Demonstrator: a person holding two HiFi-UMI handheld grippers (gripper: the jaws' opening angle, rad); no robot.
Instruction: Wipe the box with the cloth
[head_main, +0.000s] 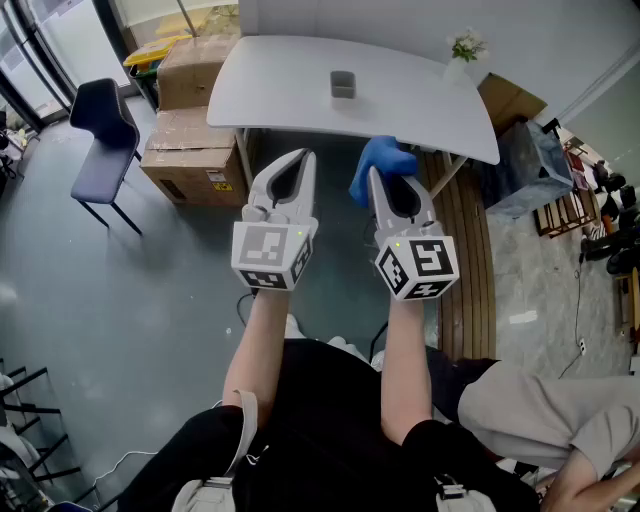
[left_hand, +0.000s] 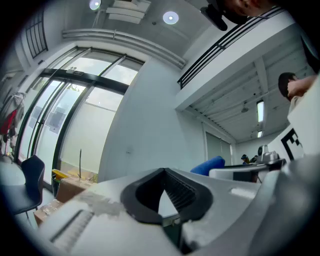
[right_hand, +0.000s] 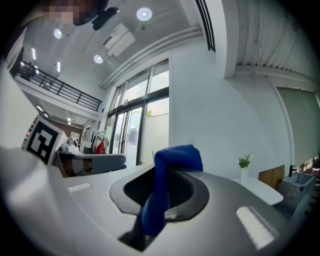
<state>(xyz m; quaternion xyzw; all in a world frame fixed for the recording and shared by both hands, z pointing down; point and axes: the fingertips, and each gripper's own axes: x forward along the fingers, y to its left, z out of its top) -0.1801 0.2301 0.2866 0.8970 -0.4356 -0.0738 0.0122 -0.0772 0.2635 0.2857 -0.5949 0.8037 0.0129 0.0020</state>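
We find the cloth (right_hand: 172, 156) blue, soft and limp. It folds over itself and hangs by its own slight weight, so we judge it light and unlikely to slip once pinched through a doubled fold. The right tool (head_main: 375, 178) is clenched on it. One strip runs back between the jaws and a bunched end stands proud beyond the tips, which gives a fair pad for wiping. The left tool (head_main: 302, 158) has its jaws brought together with nothing between them. The box (head_main: 343, 85) is small and grey and stands alone near the middle of the white tabletop (head_main: 270, 85), well apart from both tools, which are held in the air over the floor on the near side. At this range we cannot settle its material or whether its top is open. It appears rigid, and we judge it light enough to slide under a wiping stroke. In our opinion it should be steadied by its side walls with the free left tool, low down, while the cloth passes over the top and faces. Wiping is not yet under way.
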